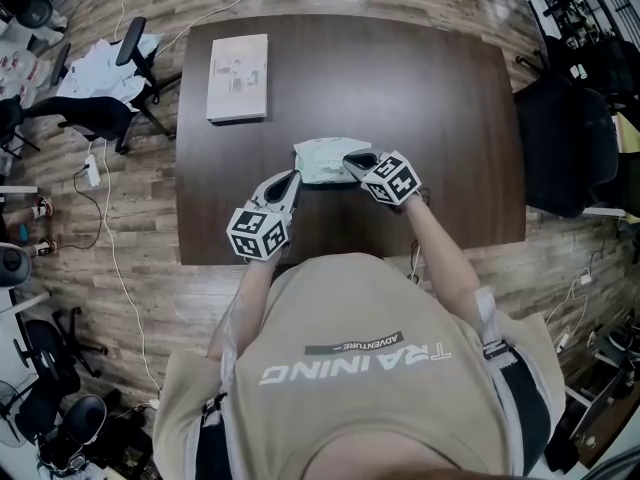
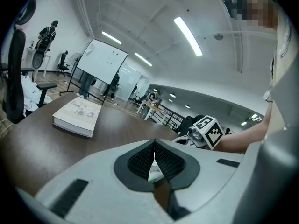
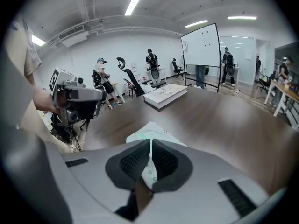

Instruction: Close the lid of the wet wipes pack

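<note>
Nearest: the person's tan T-shirt (image 1: pixel 360 368), both forearms reaching toward 12 o'clock over the near edge of the dark wood table (image 1: pixel 450 98).

Left gripper (image 1: pixel 294 178): points to about 1 o'clock, tips at the near-left corner of the wet wipes pack (image 1: pixel 322 158). In the left gripper view the ribbed pads meet at the tips. Only a thin wedge stays open behind them, and a white-and-green bit of the pack shows in it. Claw reads as closed on the pack's edge.

Right gripper (image 1: pixel 352 159): points to about 10 o'clock, tips at the pack's right end. In the right gripper view the pads are pressed together on a fold of the pack, which runs on past the tips.

Pack: lies flat near the table's middle, just ahead of both grippers. Long axis runs 9 to 3 o'clock, crosswise to the person. Lid state: cannot tell.

Farther, at 11 o'clock from the pack and well apart from it: a closed white book (image 1: pixel 238 76), long axis 12 to 6.

Beyond the table: office chairs at 9 o'clock (image 1: pixel 110 108) and a black chair at 3 o'clock (image 1: pixel 565 143) on the wood floor.
</note>
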Demonstrator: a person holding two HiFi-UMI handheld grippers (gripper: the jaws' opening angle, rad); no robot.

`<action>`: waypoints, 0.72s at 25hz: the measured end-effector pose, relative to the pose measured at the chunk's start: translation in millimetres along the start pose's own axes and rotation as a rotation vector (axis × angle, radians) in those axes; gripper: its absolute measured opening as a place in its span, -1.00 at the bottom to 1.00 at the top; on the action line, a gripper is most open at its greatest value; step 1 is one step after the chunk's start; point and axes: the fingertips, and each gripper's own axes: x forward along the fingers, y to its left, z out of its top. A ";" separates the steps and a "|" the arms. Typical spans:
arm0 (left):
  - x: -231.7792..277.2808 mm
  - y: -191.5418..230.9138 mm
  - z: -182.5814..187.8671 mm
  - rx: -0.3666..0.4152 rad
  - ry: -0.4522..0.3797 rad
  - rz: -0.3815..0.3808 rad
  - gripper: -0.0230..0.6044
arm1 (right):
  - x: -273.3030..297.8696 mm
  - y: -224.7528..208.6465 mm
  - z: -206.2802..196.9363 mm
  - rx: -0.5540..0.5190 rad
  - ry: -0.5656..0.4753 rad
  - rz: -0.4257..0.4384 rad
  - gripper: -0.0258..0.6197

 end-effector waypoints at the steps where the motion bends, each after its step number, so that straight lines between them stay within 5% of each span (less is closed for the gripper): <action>1: -0.6 1.0 0.2 -0.003 0.000 -0.002 -0.89 | 2.7 1.8 2.5 -0.009 0.001 -0.001 -0.86; 18: -2.4 22.7 -24.2 -0.057 0.049 -0.018 -0.89 | 48.6 1.8 -14.7 0.047 0.133 -0.022 -0.85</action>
